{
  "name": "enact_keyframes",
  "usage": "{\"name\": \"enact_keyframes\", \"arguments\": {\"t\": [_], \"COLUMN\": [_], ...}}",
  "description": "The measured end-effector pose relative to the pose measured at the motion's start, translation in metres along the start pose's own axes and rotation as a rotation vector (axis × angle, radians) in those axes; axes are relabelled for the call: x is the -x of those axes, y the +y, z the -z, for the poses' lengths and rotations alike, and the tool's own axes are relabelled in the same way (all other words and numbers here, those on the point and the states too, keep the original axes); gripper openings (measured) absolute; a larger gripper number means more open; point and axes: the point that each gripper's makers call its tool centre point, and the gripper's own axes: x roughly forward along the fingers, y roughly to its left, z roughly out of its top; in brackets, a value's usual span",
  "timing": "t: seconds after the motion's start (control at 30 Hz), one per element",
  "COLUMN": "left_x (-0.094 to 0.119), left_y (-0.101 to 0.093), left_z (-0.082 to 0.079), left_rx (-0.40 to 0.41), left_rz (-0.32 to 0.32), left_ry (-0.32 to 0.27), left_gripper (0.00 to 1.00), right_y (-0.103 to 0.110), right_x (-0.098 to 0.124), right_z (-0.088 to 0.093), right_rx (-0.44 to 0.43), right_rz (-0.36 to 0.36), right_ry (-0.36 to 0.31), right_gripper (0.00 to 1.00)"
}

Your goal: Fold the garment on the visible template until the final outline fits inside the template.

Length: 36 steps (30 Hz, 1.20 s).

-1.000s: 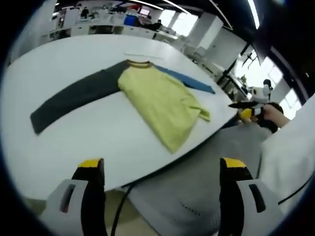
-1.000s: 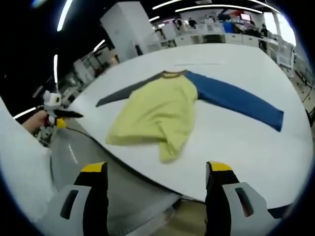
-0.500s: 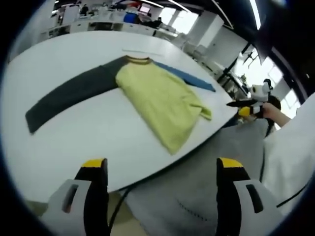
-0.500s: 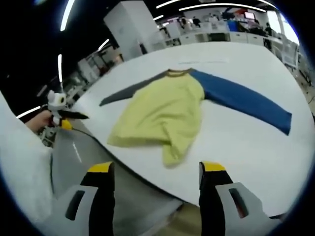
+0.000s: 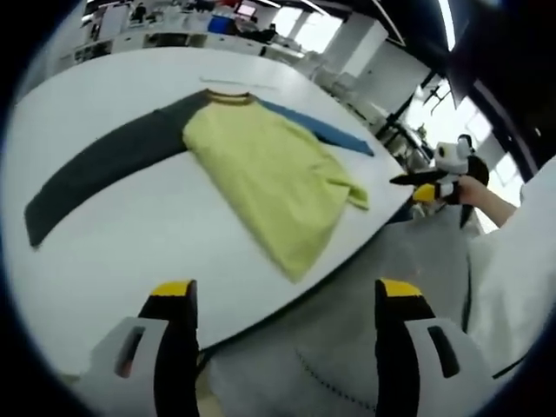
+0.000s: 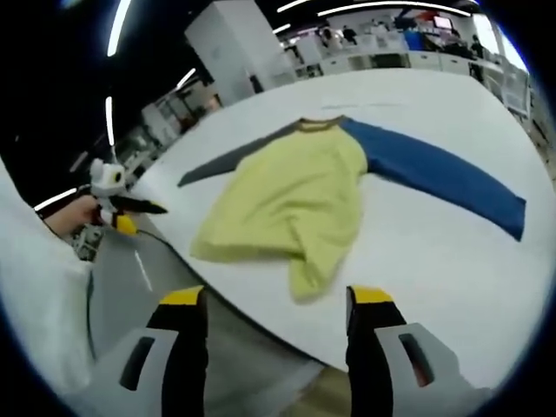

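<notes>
On white table [image 5: 130, 234], yellow shirt [image 5: 269, 178], blue sleeve [image 6: 443, 174] fully seen from right gripper view

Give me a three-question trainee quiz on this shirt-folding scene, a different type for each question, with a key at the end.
1. True or false: the left gripper is shut on the hem of the shirt.
2. Multiple choice: seen in the right gripper view, the blue sleeve is
A. folded over the yellow body
B. stretched out flat on the white table
C. hanging off the table edge
3. Fill in: opposite the blue sleeve, the other sleeve is dark ____.

Key
1. False. Both grippers are open and off the table; the right gripper holds nothing either.
2. B
3. grey
</notes>
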Motion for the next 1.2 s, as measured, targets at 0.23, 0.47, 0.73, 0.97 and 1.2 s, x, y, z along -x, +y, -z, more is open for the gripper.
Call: {"name": "enact_keyframes", "arguments": {"t": [0.23, 0.47, 0.73, 0.97, 1.2], "left_x": [-0.011, -0.02, -0.031, -0.038, -0.046], "left_y": [-0.001, -0.001, -0.007, -0.006, -0.001], "left_z": [0.001, 0.0, 0.002, 0.0, 0.0], "left_rx": [0.001, 0.013, 0.012, 0.02, 0.019], "left_rz": [0.015, 0.032, 0.063, 0.075, 0.069], "left_ry": [0.016, 0.017, 0.034, 0.028, 0.03], "left_gripper": [0.77, 0.72, 0.65, 0.61, 0.56], "right_y": [0.001, -0.005, -0.006, -0.01, -0.012], "right_x": [-0.007, -0.015, -0.021, -0.025, -0.029], "right_z": [0.003, 0.0, 0.001, 0.002, 0.006], "right_rx": [-0.003, -0.024, -0.033, -0.042, -0.034], "right_rz": [-0.021, -0.027, -0.034, -0.029, -0.027], "right_ry": [0.013, 0.004, 0.009, 0.016, 0.03], "right_gripper": [0.58, 0.53, 0.52, 0.51, 0.49]}}
